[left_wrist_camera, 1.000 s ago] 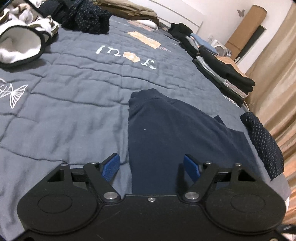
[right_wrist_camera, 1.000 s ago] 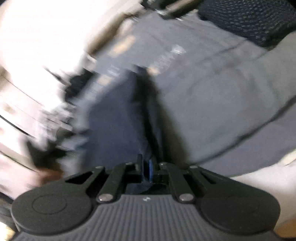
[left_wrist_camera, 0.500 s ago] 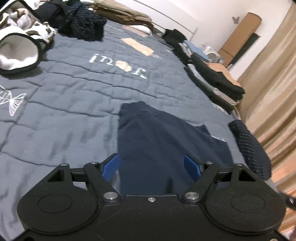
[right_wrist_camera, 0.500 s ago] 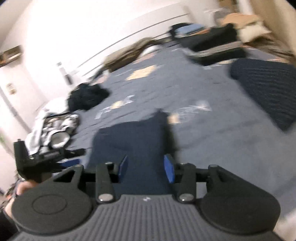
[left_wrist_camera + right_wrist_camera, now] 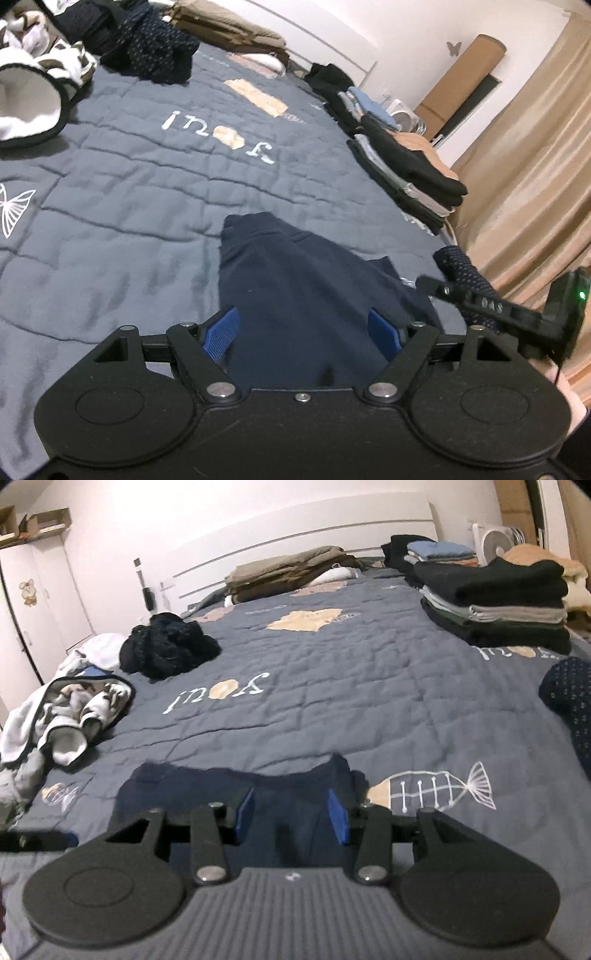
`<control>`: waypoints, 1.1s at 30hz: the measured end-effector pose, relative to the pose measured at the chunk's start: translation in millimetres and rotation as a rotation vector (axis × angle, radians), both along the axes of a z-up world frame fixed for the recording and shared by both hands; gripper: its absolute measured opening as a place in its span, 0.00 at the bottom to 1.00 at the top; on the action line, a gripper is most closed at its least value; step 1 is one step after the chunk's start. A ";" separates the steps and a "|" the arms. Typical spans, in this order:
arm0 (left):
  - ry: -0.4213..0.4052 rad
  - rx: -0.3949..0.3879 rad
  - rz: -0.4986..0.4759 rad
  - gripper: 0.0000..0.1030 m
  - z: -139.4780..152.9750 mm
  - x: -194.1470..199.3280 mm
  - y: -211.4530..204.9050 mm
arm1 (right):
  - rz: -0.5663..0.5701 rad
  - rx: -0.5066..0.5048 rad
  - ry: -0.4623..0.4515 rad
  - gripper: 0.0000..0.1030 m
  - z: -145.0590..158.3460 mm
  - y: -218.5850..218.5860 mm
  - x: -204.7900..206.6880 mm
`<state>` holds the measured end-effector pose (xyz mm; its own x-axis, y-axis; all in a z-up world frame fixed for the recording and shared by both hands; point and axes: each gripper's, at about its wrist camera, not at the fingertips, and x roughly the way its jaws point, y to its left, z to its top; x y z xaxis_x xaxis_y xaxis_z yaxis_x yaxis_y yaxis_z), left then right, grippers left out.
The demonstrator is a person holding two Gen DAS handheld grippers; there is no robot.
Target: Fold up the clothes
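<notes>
Grey quilted bed (image 5: 147, 192), navy garment (image 5: 303, 295) lying flat beyond both grippers' parted fingers (image 5: 221, 332)

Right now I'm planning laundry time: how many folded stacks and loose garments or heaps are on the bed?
Folded stacks: 3 (tall dark, blue-topped, olive-tan)
Loose garments or heaps: 4 (navy garment, dotted navy, black heap, white heap)
Total: 7
</notes>
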<state>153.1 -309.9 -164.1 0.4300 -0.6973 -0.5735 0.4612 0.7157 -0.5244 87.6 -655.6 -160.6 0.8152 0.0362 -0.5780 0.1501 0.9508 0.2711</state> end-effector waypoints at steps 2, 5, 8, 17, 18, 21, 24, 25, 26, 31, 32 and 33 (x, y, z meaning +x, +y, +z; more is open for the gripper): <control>0.005 0.012 0.000 0.74 -3.4 2.3 0.5 | 0.037 0.036 0.024 0.42 -5.2 -3.1 14.6; 0.003 0.015 -0.006 0.74 -3.8 5.4 3.2 | 0.071 0.024 0.030 0.42 -5.6 -1.3 26.8; -0.017 0.007 -0.003 0.74 -0.2 6.6 6.3 | 0.086 0.027 0.069 0.42 -12.0 3.6 32.5; -0.022 0.014 -0.010 0.74 -0.2 4.6 3.3 | -0.139 0.004 -0.008 0.00 -16.8 -22.0 27.8; -0.022 0.018 -0.012 0.74 -0.8 4.5 2.8 | -0.132 0.035 -0.011 0.00 -15.5 -25.9 27.0; -0.021 0.019 -0.017 0.74 -0.6 4.3 1.9 | -0.051 0.161 -0.005 0.05 -9.1 -33.3 28.4; -0.022 0.013 -0.019 0.74 1.6 4.3 1.9 | 0.034 0.122 -0.034 0.20 5.5 -15.6 32.6; -0.026 0.010 -0.020 0.74 2.9 3.7 2.7 | 0.075 0.098 -0.037 0.39 9.1 -7.5 36.1; -0.031 0.008 -0.021 0.74 4.2 3.1 3.4 | 0.116 0.074 -0.040 0.47 12.6 0.7 39.6; -0.048 0.002 -0.023 0.74 9.6 0.6 3.7 | 0.262 -0.044 -0.006 0.52 17.8 37.2 66.8; -0.049 0.000 -0.024 0.74 10.0 0.5 3.7 | 0.278 -0.041 0.001 0.52 16.6 40.8 71.5; -0.049 0.000 -0.026 0.74 10.2 0.3 3.5 | 0.294 -0.038 0.007 0.52 15.3 44.3 76.2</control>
